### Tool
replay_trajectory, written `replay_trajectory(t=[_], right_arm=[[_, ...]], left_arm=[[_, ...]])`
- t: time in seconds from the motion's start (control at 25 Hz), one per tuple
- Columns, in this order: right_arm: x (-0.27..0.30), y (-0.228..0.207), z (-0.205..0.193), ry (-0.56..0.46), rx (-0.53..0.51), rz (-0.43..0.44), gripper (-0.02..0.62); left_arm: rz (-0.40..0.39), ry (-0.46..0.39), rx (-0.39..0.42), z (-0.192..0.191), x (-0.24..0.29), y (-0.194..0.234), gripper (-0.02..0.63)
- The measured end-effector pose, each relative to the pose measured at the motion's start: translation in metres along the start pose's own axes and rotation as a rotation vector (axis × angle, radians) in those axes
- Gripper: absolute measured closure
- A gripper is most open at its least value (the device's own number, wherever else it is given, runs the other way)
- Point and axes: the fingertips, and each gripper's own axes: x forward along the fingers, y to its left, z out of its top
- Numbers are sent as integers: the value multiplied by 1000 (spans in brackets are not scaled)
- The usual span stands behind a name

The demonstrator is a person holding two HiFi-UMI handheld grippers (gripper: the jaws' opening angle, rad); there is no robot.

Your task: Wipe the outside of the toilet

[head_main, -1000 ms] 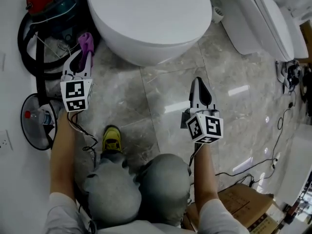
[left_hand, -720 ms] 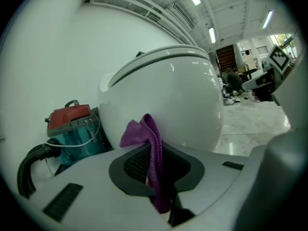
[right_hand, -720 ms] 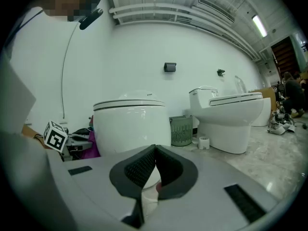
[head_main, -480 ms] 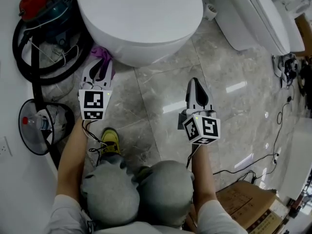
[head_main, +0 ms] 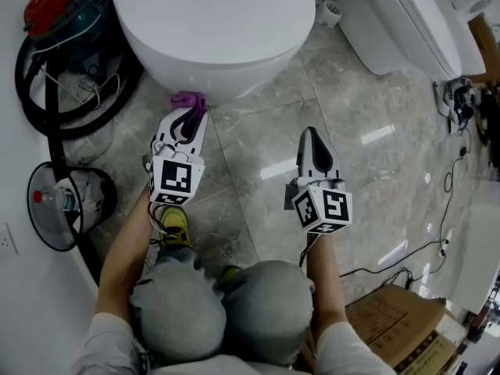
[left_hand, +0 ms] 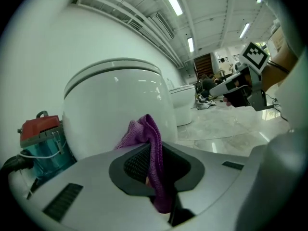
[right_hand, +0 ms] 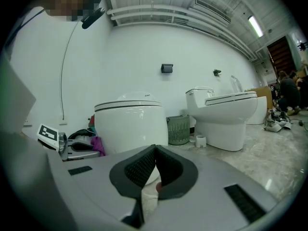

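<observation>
Two tongs in view, one per hand. Left tongs [head_main: 190,116] clamped on a purple cloth [head_main: 187,100]: soft, nubby fabric, bunched between ribbed black pads and drooping past them. Cloth held low at the front foot of the toilet [head_main: 219,30]; touching the porcelain or just short of it, cannot tell from either view. Right tongs [head_main: 313,137] closed pad against pad, gripping nothing, hanging over the floor [head_main: 258,139] well apart from the bowl.

Toilet smooth, glossy white, rounded, lid down, its back cut off by the top edge of the head view. Second toilet [head_main: 414,22] to the right, also white, longer in outline, likewise cropped. Two toilets in all.

One slatted grey-green basket [right_hand: 178,129] against the wall between them, seen only in the right gripper view.

One red-and-teal vacuum cleaner [head_main: 58,2] left of the bowl, ringed by a black hose, partly out of frame. One round black-rimmed bin [head_main: 94,201] nearby, red-capped bottle [head_main: 48,198] inside.

Floor of polished grey stone-look tiles, streaked with glare. One cardboard box [head_main: 394,319] at lower right, cropped. Two grey-clad knees [head_main: 226,303], one yellow shoe [head_main: 178,223].
</observation>
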Motion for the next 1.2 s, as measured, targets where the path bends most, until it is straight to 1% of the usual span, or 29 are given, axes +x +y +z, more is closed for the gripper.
replay_trajectory(t=[0.08,0.24,0.4,0.48,0.56,0.68,0.76,0.8,0.84,0.96,1.04,1.12,1.2], right_arm=[[0,-1,-1,3,0,1,588],[-1,-6,-3,11,-8,-8,588],[-4,-10,-3,22,-23,-18,588],[-7,-12,-1,25,-35,-21,588],[-10,-16,1,24,-39,-30,588],[-11,-14,2,22,-36,-34,588],[-9,-7,1,23,-37,-21,588],[-7,-2,0,23,-38,-13,588],[-5,3,-1,23,-38,-4,588],[1,19,-2,23,-42,26,588],[6,26,-3,25,-49,41,588],[10,31,-4,31,-56,52,588],[14,35,-6,36,-58,61,588]], left_arm=[[-35,-5,37,3,6,-15,538],[-120,-19,44,10,23,-44,538],[-240,-23,141,16,40,-76,538],[-279,-24,159,19,45,-87,538],[-322,-37,167,24,42,-100,538],[-401,-54,199,25,24,-120,538],[-420,-49,212,16,9,-121,538],[-412,-39,207,9,3,-116,538],[-394,-23,185,1,-4,-108,538],[-301,48,66,-34,-23,-63,538],[-206,100,20,-59,-34,-25,538],[-92,149,-21,-83,-41,17,538],[35,188,-99,-104,-47,59,538]])
